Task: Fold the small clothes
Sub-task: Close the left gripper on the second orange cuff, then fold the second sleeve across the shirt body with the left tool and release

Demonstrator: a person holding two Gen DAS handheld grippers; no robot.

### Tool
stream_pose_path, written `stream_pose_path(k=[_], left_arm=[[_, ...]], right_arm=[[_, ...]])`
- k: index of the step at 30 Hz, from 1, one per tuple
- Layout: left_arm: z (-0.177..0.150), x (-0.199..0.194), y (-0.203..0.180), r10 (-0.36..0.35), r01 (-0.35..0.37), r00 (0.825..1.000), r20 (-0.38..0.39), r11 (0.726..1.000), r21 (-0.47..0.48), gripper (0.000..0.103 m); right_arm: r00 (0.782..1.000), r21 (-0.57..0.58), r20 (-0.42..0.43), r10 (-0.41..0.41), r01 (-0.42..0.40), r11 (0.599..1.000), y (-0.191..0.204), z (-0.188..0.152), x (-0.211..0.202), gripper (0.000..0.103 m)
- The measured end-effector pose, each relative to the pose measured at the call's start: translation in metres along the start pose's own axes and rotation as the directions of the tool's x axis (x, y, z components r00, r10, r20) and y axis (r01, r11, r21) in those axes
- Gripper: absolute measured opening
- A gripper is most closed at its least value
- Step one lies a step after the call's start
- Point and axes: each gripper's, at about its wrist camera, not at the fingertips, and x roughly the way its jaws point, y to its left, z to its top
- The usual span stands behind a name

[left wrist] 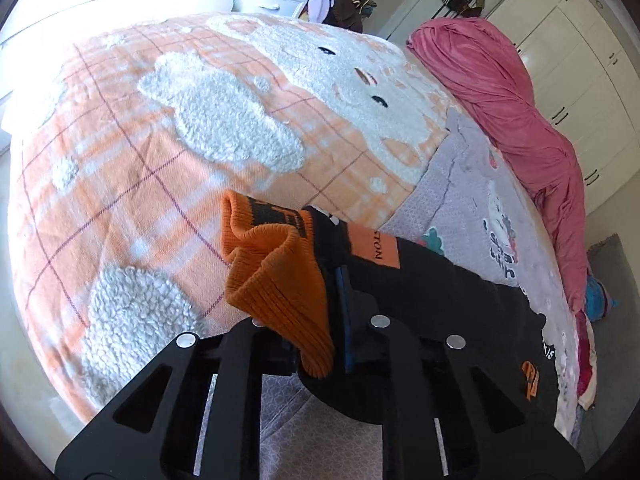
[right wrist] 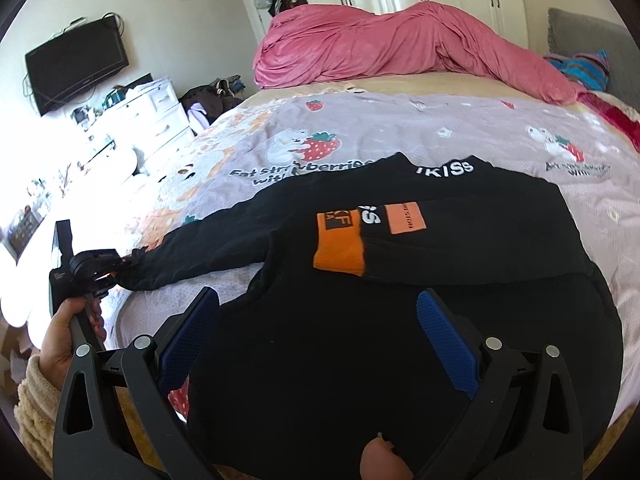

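The left gripper [left wrist: 320,280] is clamped on the orange ribbed cuff [left wrist: 276,276] of a black sweatshirt [right wrist: 400,340], the knit bunched up between its closed blue pads. Seen from the right wrist camera, that same left gripper [right wrist: 106,270] sits off to the side, pulling one sleeve [right wrist: 208,248] out straight across the bed — the person's left hand [right wrist: 66,340] grips its handle.

The sweatshirt lies spread on a lilac strawberry-print sheet [right wrist: 400,128]. Its other sleeve is folded across the chest, orange cuff [right wrist: 340,248] and an orange label patch [right wrist: 406,218] showing. The right gripper [right wrist: 320,320] hovers above the sweatshirt's lower body with its fingers [right wrist: 444,340] wide apart, holding nothing; whether they touch the cloth is hard to judge from this angle.

An orange plaid fleece blanket [left wrist: 140,160] lies beside the sheet, and a crumpled pink duvet [right wrist: 380,48] is heaped at the far edge of the bed.
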Motion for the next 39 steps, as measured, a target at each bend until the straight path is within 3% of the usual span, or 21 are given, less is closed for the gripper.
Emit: stream_pose_path(k=[9,14,26,39], left_arm=[[-0.001,-0.039,-0.036,-0.081,0.073,0.993,0.085,0.993,0.093,0.005],[-0.007,-0.053,-0.072,-0.146,0.132,0.986,0.087,0.980,0.147,0.005],[-0.047,-0.073,-0.174,-0.298,0.273,0.954,0.025,0.903,0.333,0.005],[-0.085,-0.080,-0.242,-0.404,0.394,0.912,-0.071,0.813,0.430,0.005]], right_arm=[[1.000,0.057,0.021,-0.001,-0.001,0.998,-0.025,-0.001,-0.016,0.099],[0.999,0.082,0.035,-0.022,0.019,0.996,-0.042,-0.002,-0.029,0.099],[0.997,0.152,0.058,-0.060,0.051,0.987,-0.081,-0.006,-0.052,0.099],[0.993,0.221,0.072,-0.096,0.078,0.972,-0.112,-0.012,-0.066,0.099]])
